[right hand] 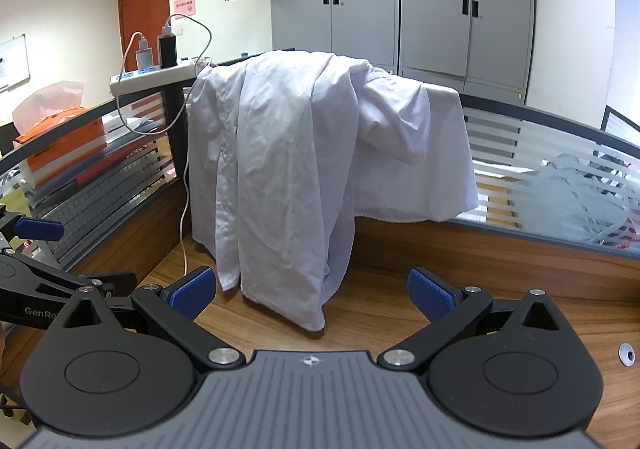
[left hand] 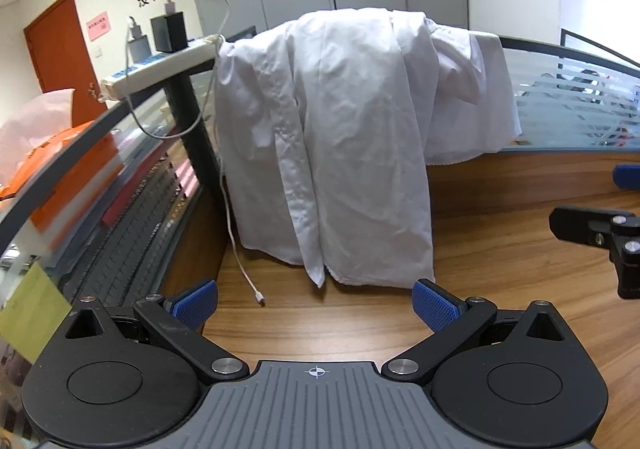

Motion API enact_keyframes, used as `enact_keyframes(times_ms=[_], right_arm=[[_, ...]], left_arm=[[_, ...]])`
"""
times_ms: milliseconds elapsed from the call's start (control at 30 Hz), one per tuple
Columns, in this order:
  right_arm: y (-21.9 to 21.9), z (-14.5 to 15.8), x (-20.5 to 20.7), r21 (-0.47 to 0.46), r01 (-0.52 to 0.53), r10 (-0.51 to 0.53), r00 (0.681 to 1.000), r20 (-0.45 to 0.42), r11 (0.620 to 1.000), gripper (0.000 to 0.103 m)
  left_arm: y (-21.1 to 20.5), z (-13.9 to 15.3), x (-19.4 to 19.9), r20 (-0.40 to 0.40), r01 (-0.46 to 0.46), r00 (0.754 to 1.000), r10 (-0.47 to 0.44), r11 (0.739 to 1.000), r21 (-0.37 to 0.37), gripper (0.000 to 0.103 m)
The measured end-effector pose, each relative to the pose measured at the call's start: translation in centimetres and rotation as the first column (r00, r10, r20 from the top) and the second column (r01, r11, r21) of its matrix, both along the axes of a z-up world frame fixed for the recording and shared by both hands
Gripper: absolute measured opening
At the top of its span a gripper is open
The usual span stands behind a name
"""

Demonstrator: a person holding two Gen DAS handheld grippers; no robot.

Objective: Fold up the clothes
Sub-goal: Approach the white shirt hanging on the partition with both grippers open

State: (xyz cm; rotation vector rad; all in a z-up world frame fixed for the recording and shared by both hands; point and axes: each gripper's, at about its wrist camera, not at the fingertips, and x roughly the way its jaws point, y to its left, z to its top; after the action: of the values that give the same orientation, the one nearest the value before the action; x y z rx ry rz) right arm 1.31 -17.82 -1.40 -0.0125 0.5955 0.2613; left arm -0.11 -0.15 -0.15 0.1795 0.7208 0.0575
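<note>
Both grippers' jaws spread empty; white garment (left hand: 352, 137) hangs ahead.

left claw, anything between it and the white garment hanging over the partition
Only bare wooden desk lies between the open left claw and the white cloth garment, seen in the left wrist view.

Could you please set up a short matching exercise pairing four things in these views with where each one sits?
Things:
1. white cloth garment
2. white power strip
3. loose white cable plug
4. orange tissue box

Places:
A. lying on the wooden desk
B. beyond the left glass panel
C. draped over the partition
D. on top of the partition rail

Pairs: 1-C, 2-D, 3-A, 4-B
</note>
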Motion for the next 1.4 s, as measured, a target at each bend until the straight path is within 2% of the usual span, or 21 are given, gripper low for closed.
enact_keyframes(times_ms=[100,200,400,733,1400], right_arm=[[-0.3,-0.3,0.1,0.007,0.011,-0.011,1.000,-0.005,1.000,0.103],[-0.5,-0.8,1.0,0.013,0.018,-0.018,1.000,-0.024,1.000,0.103],[0.2,-2.0,1.7,0.013,0.034,-0.034,0.999,-0.010,0.999,0.103],[0.4,-2.3,2.8,-0.006,0.038,-0.038,0.999,0.001,0.999,0.103],[1.1,-3.3,2.7,-0.035,0.047,-0.048,0.998,-0.036,0.998,0.103]], left_arm=[[0.3,-0.5,0.9,-0.055,-0.002,0.998,0.001,1.000,-0.018,0.103],[1.2,-1.0,1.6,-0.070,-0.016,0.998,0.012,0.998,-0.065,0.103],[1.8,-2.5,1.9,-0.073,-0.043,0.997,0.038,0.997,-0.063,0.103],[1.5,-2.9,2.6,-0.062,-0.022,0.998,0.020,0.999,-0.036,0.103],[1.9,-4.1,3.0,-0.097,-0.010,0.995,0.005,0.999,-0.045,0.103]])
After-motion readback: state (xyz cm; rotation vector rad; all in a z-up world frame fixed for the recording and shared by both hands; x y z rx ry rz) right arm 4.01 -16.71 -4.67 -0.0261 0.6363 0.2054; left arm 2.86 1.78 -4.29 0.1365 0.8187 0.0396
